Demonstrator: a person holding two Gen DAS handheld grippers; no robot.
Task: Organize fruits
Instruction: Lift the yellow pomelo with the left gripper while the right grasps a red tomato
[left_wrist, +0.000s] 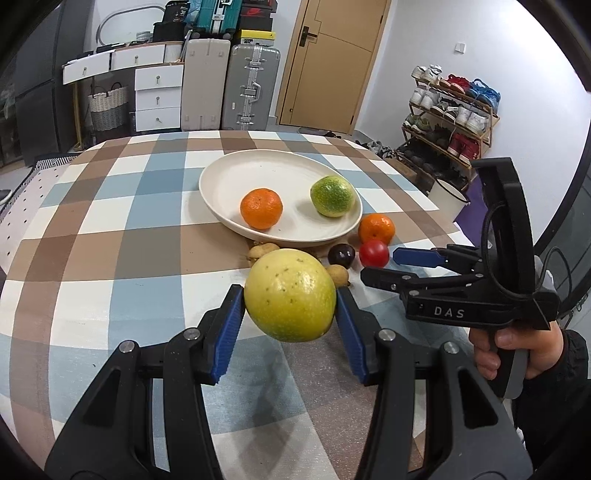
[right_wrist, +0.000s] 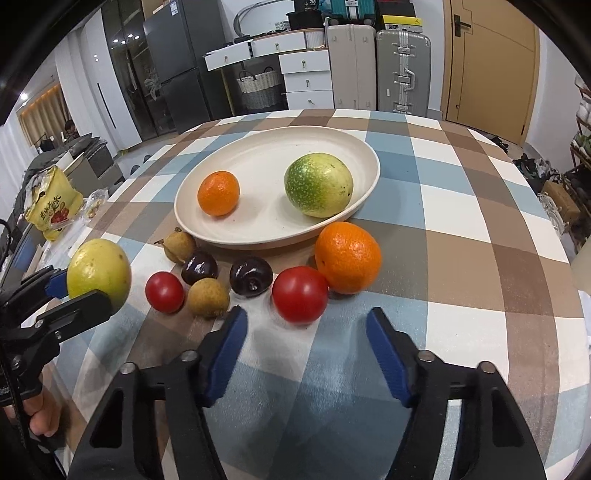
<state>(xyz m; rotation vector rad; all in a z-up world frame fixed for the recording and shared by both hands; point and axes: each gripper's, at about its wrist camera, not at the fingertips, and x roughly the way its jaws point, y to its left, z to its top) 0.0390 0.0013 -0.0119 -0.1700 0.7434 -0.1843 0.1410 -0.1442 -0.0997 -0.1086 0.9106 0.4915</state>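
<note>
My left gripper (left_wrist: 290, 308) is shut on a yellow-green round fruit (left_wrist: 290, 294) and holds it above the table, in front of the white plate (left_wrist: 229, 166). The plate holds an orange (left_wrist: 261, 208) and a green speckled fruit (left_wrist: 332, 195). My right gripper (right_wrist: 306, 328) is open and empty, just short of a red tomato (right_wrist: 300, 294). The held fruit (right_wrist: 99, 271) also shows at the left of the right wrist view. Beside the plate (right_wrist: 258, 155) lie an orange (right_wrist: 348, 257), two dark plums (right_wrist: 251, 276), two brown longans (right_wrist: 207, 297) and a smaller tomato (right_wrist: 164, 291).
The table has a checked cloth (right_wrist: 461, 236). A yellow snack bag (right_wrist: 51, 203) lies at its left edge. Beyond the table stand suitcases (left_wrist: 251, 88), white drawers (left_wrist: 159, 98), a door and a shoe rack (left_wrist: 450, 110).
</note>
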